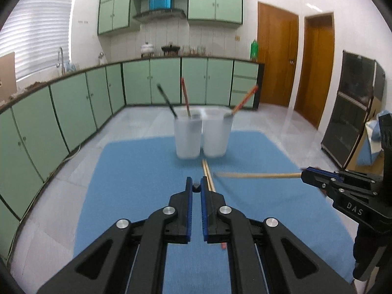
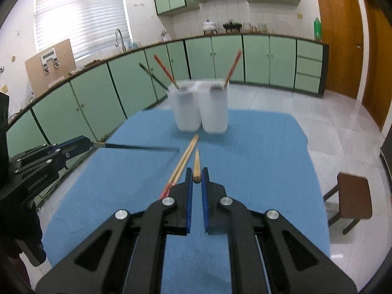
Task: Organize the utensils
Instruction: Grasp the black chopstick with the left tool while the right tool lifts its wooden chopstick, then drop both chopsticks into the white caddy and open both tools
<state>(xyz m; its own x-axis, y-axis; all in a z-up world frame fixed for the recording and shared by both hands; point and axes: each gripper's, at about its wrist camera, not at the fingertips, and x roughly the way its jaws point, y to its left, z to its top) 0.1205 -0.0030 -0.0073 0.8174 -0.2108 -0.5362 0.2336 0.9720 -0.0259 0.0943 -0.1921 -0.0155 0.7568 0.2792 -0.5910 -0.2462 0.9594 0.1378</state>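
Note:
Two frosted white cups stand side by side at the far end of a blue mat [image 1: 137,171]. The left cup [image 1: 188,137] holds a black chopstick and a red one. The right cup [image 1: 217,134] holds one red chopstick. My left gripper [image 1: 196,187] is shut on a black chopstick [image 2: 137,147] by its end, above the mat. My right gripper [image 2: 196,177] is shut on a light wooden chopstick [image 1: 257,175], also above the mat. A pair of wooden chopsticks [image 2: 185,158] lies on the mat in front of the cups.
The mat covers a table [image 2: 303,161] with open floor around it. A brown stool [image 2: 352,196] stands to the right. Green cabinets [image 1: 73,107] line the left and far walls. A dark cabinet [image 1: 352,107] stands at the right.

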